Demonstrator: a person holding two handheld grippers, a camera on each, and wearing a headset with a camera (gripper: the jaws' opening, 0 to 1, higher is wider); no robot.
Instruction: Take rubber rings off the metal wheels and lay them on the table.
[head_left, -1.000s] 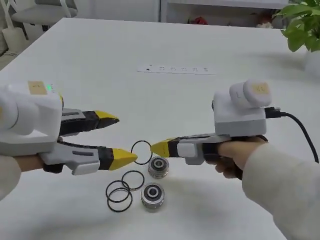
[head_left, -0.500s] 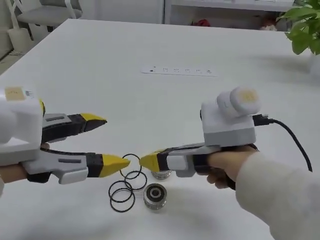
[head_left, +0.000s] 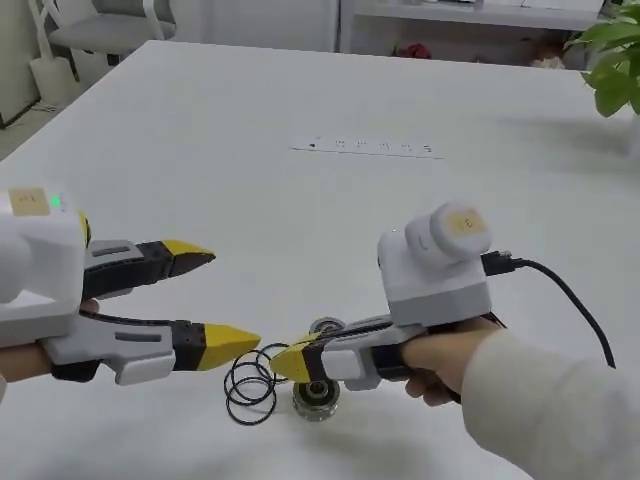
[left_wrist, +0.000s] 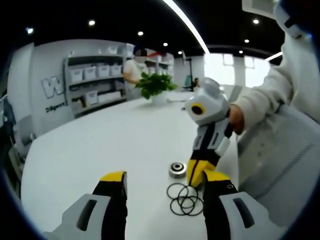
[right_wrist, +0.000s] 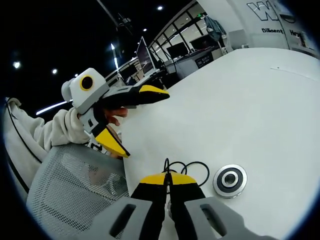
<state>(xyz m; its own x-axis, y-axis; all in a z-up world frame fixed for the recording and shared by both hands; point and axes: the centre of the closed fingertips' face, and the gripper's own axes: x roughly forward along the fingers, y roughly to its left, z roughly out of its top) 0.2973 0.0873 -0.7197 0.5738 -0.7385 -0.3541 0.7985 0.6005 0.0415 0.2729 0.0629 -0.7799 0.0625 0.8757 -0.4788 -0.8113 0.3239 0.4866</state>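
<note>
Evidently a limp, light ring in a fingertip pinch
Head view: left gripper (head_left: 225, 300) gapes empty; right gripper (head_left: 282, 362) closed, thin black rubber rings (head_left: 248, 390) just off its tips, silver metal wheel (head_left: 315, 397) under them. Left gripper view: wall lettering (left_wrist: 56, 108) starts "Diligent". Right gripper view: one stretchy loop (right_wrist: 166, 164) nipped between the tips; grip the cord itself, gently

Thin black rubber rings (head_left: 250, 380) overlapping flat on the white table (head_left: 300, 210) (a loose pile), just beside two metal wheels (head_left: 316, 396).
</note>
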